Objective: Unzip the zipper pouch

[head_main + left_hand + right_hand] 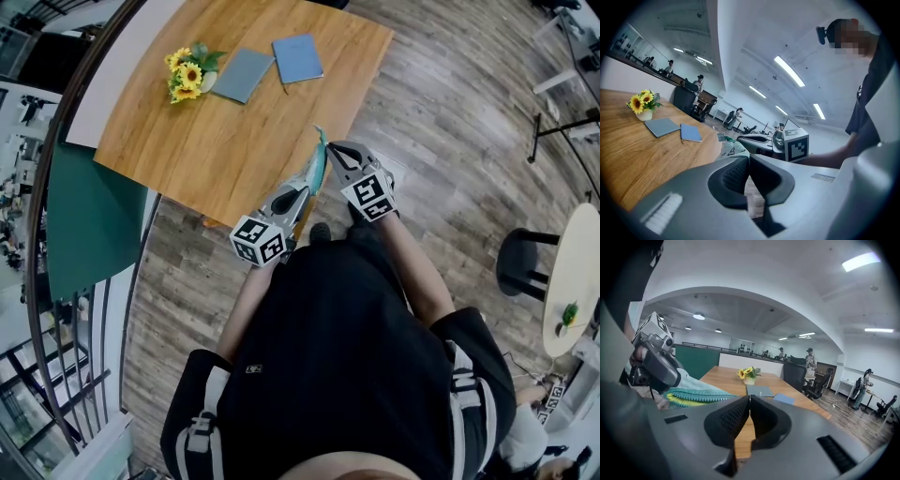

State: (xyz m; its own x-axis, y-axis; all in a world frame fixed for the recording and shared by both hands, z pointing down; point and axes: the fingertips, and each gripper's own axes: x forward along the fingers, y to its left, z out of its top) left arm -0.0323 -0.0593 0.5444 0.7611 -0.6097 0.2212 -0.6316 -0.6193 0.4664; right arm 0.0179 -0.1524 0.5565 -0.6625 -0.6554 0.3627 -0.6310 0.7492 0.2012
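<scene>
A teal and yellow zipper pouch (317, 171) hangs on edge in the air over the near edge of the wooden table (225, 141), stretched between my two grippers. My left gripper (298, 199) is shut at the pouch's near end; in its own view the jaws (749, 161) meet and a patterned bit of pouch (730, 148) shows just past them. My right gripper (330, 150) is shut at the far upper end. In the right gripper view the pouch (693, 397) runs from the left gripper (651, 362) to my closed jaws (750, 399). The zipper pull is hidden.
A small pot of sunflowers (186, 77), a grey notebook (242, 75) and a blue notebook (297, 58) lie at the table's far side. A green partition (89, 216) stands left. On the wooden floor to the right are a black stool (520, 262) and a round table (572, 281).
</scene>
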